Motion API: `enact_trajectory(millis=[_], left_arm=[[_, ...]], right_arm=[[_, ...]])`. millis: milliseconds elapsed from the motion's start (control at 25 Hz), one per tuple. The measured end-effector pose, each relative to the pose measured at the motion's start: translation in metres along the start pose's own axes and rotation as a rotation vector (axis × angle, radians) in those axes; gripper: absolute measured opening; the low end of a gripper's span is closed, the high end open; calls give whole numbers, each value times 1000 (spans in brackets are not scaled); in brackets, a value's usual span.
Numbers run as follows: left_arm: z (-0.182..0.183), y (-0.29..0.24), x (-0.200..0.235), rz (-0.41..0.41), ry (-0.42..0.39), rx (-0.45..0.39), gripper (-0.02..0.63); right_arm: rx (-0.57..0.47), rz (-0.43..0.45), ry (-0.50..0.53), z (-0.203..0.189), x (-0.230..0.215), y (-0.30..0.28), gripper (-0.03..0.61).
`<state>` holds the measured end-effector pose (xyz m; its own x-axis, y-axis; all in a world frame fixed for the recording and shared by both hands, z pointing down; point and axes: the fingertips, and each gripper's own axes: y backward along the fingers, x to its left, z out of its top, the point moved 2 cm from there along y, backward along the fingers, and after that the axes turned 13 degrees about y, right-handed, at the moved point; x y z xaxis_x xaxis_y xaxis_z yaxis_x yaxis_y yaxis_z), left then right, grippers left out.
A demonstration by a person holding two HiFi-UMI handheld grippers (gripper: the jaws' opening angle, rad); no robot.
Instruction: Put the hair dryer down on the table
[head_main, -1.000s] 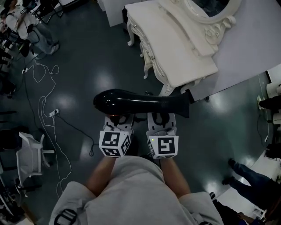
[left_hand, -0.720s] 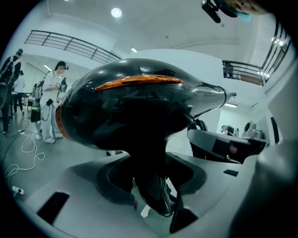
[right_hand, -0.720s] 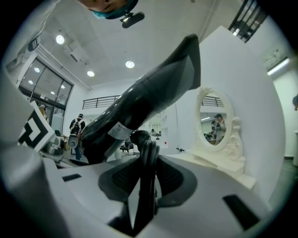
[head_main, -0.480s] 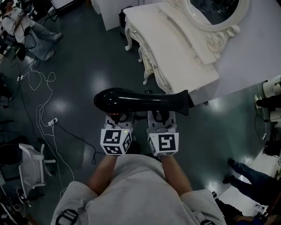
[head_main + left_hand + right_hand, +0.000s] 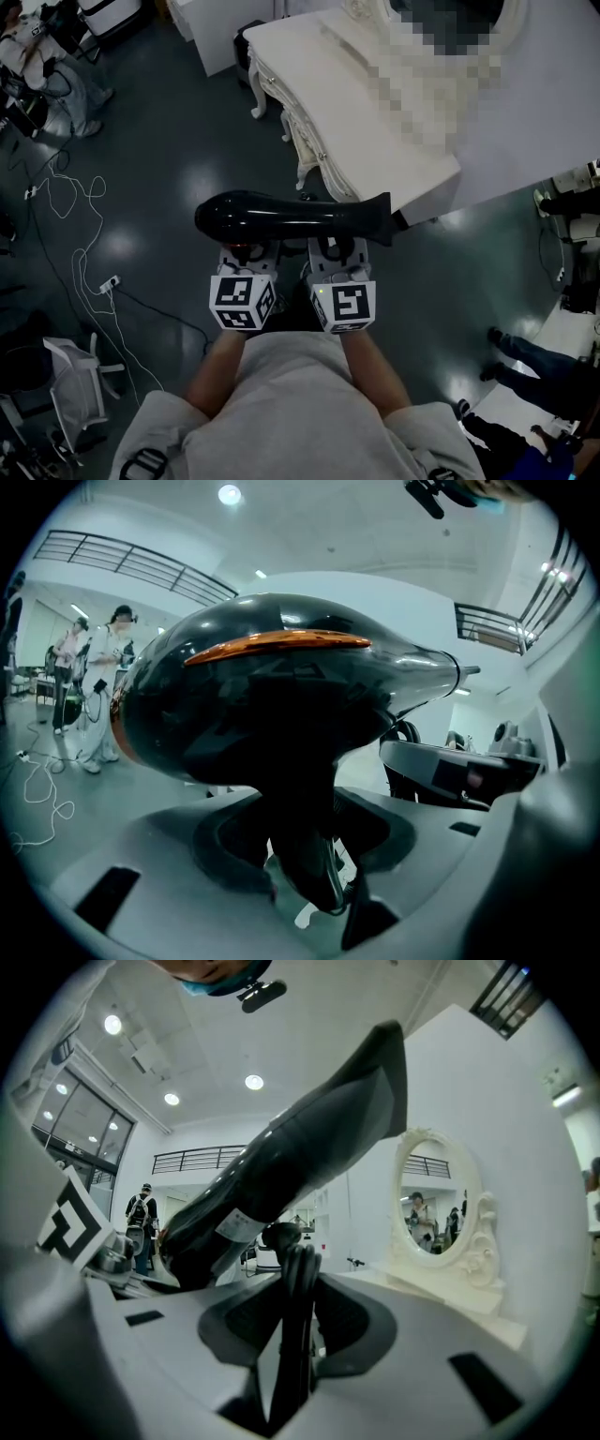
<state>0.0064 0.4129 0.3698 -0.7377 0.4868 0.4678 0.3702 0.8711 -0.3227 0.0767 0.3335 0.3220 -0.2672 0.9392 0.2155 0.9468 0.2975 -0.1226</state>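
Observation:
A glossy black hair dryer (image 5: 291, 217) hangs level in the air over the dark floor, nozzle end to the right. My left gripper (image 5: 246, 255) is shut on its handle; in the left gripper view the handle (image 5: 314, 860) runs down between the jaws, under the body with its orange stripe (image 5: 277, 644). My right gripper (image 5: 337, 253) is shut on a bundled black cord (image 5: 295, 1307) just below the barrel (image 5: 300, 1157). The cream dressing table (image 5: 328, 112) stands ahead and to the right, apart from the dryer.
An oval mirror (image 5: 436, 1199) stands on the table's back. A white partition (image 5: 539, 103) lies to the right. Loose cables (image 5: 66, 192), a power strip (image 5: 110, 280) and a white chair (image 5: 80, 384) are on the left. People stand at the far left (image 5: 42, 52) and lower right (image 5: 534, 366).
The table has drifted left and nearer in the head view. Both grippers and the hair dryer keep the same hold and the same place relative to each other.

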Motion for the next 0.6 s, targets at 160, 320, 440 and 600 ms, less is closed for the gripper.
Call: enact_trajectory(millis=[160, 320, 440, 600], left_arm=[[9, -35, 7, 1, -1, 15, 199], [25, -77, 15, 4, -22, 23, 199], [40, -112, 21, 5, -33, 37, 199], [57, -166, 19, 0, -41, 63, 199]], right_arm=[[10, -3, -7, -8, -19, -29, 107], [8, -3, -14, -13, -40, -68, 107], [15, -11, -23, -15, -60, -100, 107], [29, -32, -35, -21, -97, -139, 107]])
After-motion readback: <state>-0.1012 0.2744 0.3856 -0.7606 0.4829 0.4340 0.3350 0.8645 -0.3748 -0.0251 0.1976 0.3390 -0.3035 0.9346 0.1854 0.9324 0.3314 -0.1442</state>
